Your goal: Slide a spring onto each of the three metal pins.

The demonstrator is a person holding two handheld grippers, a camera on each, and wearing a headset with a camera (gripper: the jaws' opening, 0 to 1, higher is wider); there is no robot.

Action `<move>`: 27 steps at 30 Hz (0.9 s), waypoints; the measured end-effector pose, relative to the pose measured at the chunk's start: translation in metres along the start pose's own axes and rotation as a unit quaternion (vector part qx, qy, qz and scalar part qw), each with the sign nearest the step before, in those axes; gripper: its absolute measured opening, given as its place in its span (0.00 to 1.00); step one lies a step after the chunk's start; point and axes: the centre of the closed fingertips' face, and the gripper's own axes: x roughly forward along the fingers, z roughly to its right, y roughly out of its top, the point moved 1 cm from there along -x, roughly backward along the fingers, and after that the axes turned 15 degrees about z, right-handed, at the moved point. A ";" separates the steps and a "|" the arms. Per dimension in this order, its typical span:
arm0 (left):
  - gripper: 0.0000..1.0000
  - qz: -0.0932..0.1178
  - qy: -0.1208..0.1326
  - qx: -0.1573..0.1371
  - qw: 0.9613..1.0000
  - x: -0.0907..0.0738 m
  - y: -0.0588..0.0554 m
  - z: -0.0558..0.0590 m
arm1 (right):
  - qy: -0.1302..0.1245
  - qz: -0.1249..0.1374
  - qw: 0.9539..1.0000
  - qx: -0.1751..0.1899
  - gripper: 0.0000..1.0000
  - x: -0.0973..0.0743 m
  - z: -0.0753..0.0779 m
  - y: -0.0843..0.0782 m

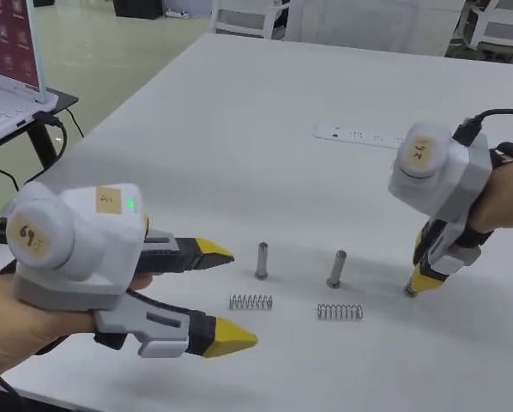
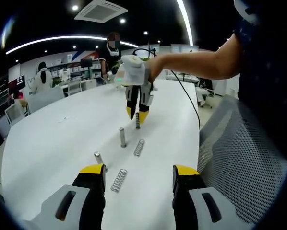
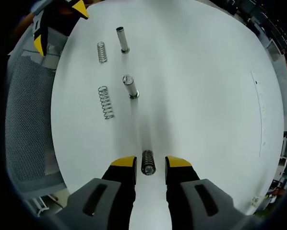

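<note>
Head view: white table [image 1: 239, 120], lots of bare room. Laptop [image 1: 6, 73] at 9, power strip [image 1: 359, 136] at 1. First pin [image 1: 262, 259] and second pin [image 1: 336, 269] stand mid-table, first spring [image 1: 250, 301] and second spring [image 1: 340, 312] lying just by them at 6. Left gripper [image 1: 241, 297] is wide open, empty.

Left gripper view: right gripper [image 2: 137, 114] points down at 12. Mesh chair [image 2: 230, 158] at 3.

Right gripper view: right gripper [image 3: 149, 167] is a bit open, third spring [image 3: 148, 161] upright btwn tips, small gaps both sides. Table edge at 9.
</note>
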 end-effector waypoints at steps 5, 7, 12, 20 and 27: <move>0.51 -0.001 -0.001 0.000 1.000 0.000 -0.001 0.001 | -0.006 0.012 1.000 -0.009 0.25 -0.003 0.000 0.004; 0.51 -0.001 -0.001 -0.001 1.000 0.000 -0.001 0.001 | -0.005 0.018 1.000 -0.013 0.26 -0.005 -0.003 0.007; 0.51 -0.001 -0.002 0.000 1.000 0.000 -0.001 0.002 | -0.001 0.031 0.999 -0.024 0.27 -0.007 -0.011 0.018; 0.51 -0.001 -0.002 0.001 1.000 -0.001 0.000 0.002 | 0.015 0.050 0.997 -0.050 0.28 -0.010 -0.032 0.037; 0.51 -0.001 -0.001 0.003 1.000 0.000 0.000 0.002 | 0.027 0.059 0.996 -0.062 0.27 -0.006 -0.044 0.049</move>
